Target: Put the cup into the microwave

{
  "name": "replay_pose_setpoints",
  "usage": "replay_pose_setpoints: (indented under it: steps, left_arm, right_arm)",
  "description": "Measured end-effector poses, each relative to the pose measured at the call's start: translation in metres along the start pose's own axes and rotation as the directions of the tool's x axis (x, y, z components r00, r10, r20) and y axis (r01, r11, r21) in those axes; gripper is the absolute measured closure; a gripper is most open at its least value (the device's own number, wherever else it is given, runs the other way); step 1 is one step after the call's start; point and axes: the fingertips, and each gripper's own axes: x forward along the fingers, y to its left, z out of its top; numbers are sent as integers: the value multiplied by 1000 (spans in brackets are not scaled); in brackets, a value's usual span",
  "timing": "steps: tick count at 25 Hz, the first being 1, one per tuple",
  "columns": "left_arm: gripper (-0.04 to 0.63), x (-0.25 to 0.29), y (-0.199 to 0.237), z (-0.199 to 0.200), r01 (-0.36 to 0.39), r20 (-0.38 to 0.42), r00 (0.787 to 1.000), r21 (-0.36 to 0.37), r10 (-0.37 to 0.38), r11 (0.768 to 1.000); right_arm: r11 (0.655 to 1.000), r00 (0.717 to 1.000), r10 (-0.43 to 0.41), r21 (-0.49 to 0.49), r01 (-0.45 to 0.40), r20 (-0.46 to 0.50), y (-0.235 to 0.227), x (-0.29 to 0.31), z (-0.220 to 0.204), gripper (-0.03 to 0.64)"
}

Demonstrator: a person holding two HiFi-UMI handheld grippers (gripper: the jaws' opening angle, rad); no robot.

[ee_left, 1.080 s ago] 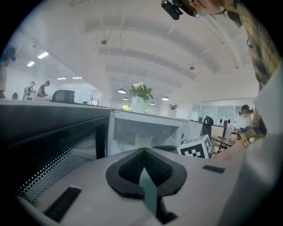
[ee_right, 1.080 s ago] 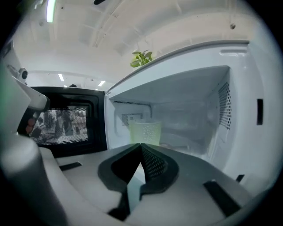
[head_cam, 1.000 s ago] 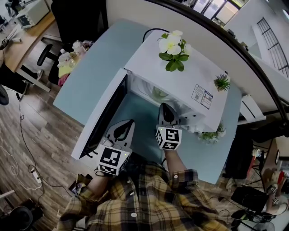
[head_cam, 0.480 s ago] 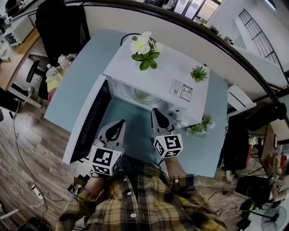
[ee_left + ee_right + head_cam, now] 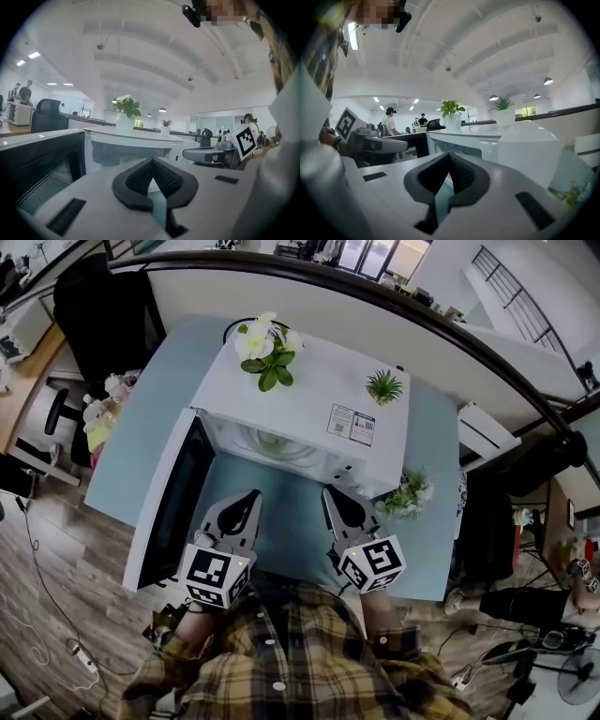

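Note:
The white microwave (image 5: 309, 395) stands on the pale blue table (image 5: 281, 521) with its door (image 5: 173, 498) swung open to the left. Inside the cavity a pale greenish cup (image 5: 272, 441) stands on the turntable. My left gripper (image 5: 248, 495) hovers over the table in front of the opening, shut and empty; in the left gripper view its pads (image 5: 151, 161) meet at the tip. My right gripper (image 5: 330, 491) is beside it, below the microwave's right front corner, also shut with nothing in it (image 5: 449, 157). Both point toward the microwave.
A white-flowered plant (image 5: 265, 348) and a small green plant (image 5: 382, 387) sit on top of the microwave. Another leafy plant (image 5: 408, 495) stands on the table by its right corner. A black office chair (image 5: 94, 296) is at the far left.
Both grippers have drawn back from the microwave opening toward the person and risen. The right one moved more, leaving the cavity's mouth. The cup stays inside.

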Motion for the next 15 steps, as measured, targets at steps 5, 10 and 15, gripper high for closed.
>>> replay_pose_setpoints:
  steps: [5, 10, 15]
  left_arm:
    - [603, 3, -8, 9, 20, 11, 1000, 16, -20, 1000]
    - [603, 5, -12, 13, 15, 8, 1000, 27, -15, 1000]
    - [603, 9, -12, 14, 3, 10, 1000, 40, -3, 999]
  right_arm:
    - [1000, 1000, -5, 19, 5, 15, -8, -24, 13, 612]
    - [998, 998, -45, 56, 43, 34, -24, -41, 19, 612]
    - [998, 998, -52, 28, 51, 36, -33, -44, 21, 612]
